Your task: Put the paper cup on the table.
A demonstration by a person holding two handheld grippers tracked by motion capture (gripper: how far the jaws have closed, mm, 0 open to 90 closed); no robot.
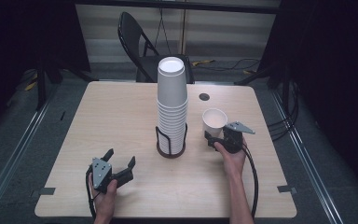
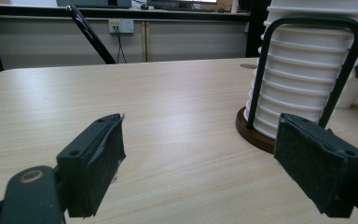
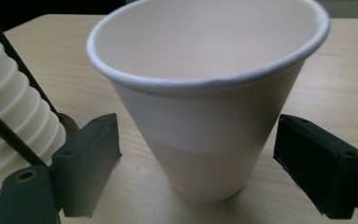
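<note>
The single white cup stands upright on the worktop, right of the cup stack, between the right gripper's apart jaws, not touching. The left gripper has jaws apart, empty.

Cup stack in holder mid-frame on tabletop; single cup just right; chair behind, upper centre.

Left gripper low at the near left, jaws spread wide, right gripper farther forward — jaws parted too — both hand-held, forearms entering from below
</note>
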